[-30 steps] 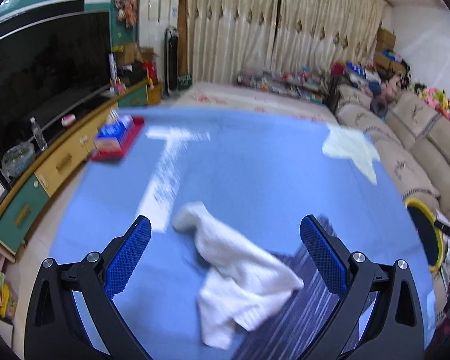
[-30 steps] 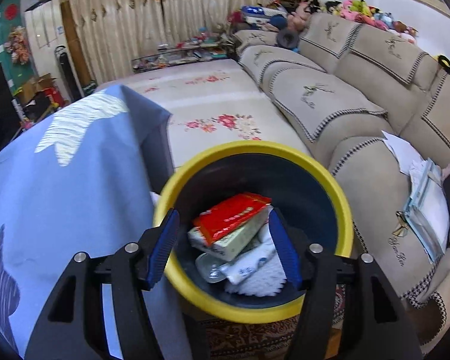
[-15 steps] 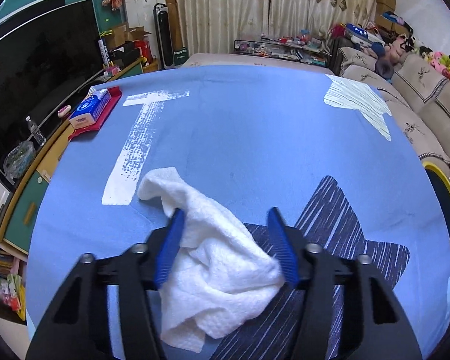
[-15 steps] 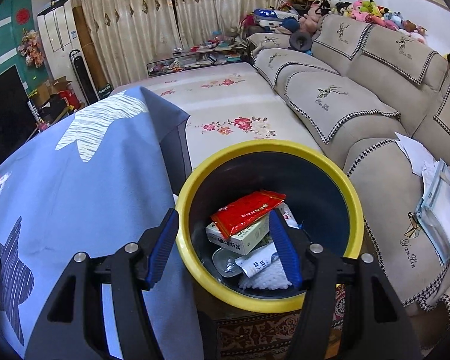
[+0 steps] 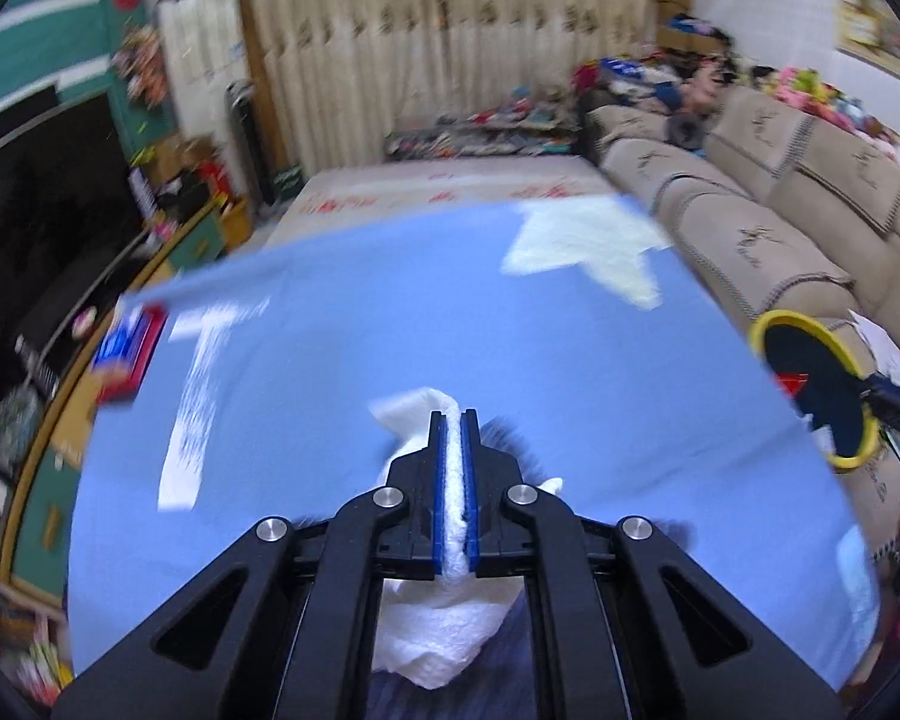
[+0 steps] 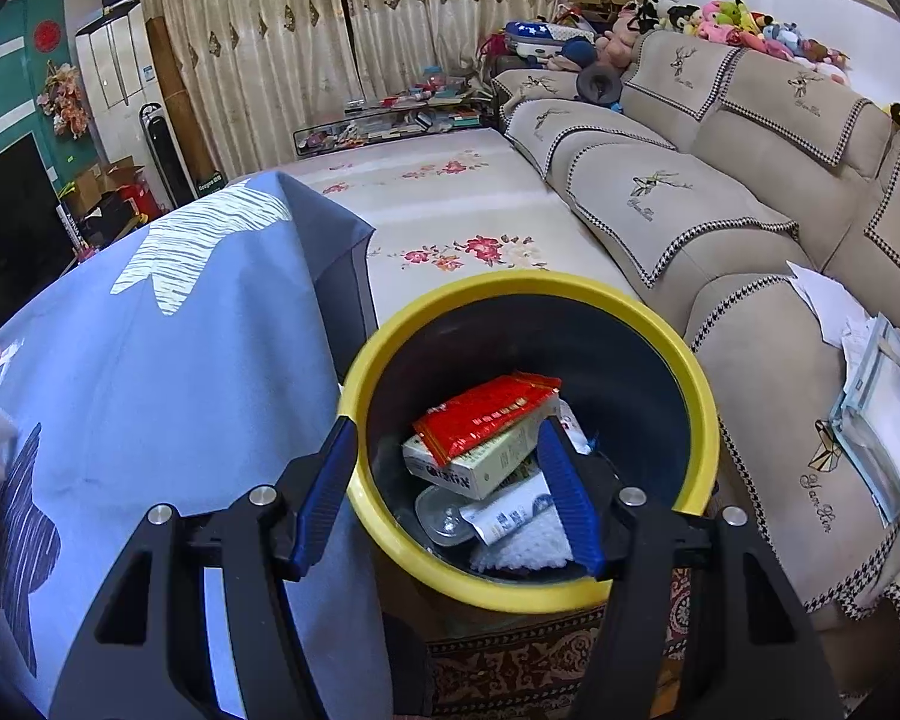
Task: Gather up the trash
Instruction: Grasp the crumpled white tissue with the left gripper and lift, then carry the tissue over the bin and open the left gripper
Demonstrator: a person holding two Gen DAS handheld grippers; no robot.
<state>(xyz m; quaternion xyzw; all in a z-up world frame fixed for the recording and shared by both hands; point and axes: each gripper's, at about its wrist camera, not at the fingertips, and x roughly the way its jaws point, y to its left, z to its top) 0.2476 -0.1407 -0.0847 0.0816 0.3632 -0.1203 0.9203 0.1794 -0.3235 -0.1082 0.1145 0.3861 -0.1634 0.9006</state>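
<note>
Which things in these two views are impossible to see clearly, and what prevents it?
- Left wrist view: most of the white tissue is covered by the left hand-held gripper.
- Left wrist view: the red and blue box is motion-blurred, so its print is unreadable.
- Right wrist view: the bottom of the yellow-rimmed bin lies under trash.
- Right wrist view: the label of the red packet is too small.

A lived-in home living room; a beige sectional sofa (image 6: pixel 720 192) with embroidered covers runs along one wall, soft toys (image 6: pixel 744 21) lined on its backrest; full-length patterned curtains (image 6: pixel 342 42) close the far side; a large dark television (image 5: pixel 36 228) stands on a low yellow-and-green cabinet (image 5: pixel 48 480); a table under a blue cloth (image 5: pixel 390 312) fills the middle; a floral floor mat (image 6: pixel 450 216) lies beyond it; cardboard boxes (image 6: pixel 108 180) and household clutter crowd the corners.
</note>
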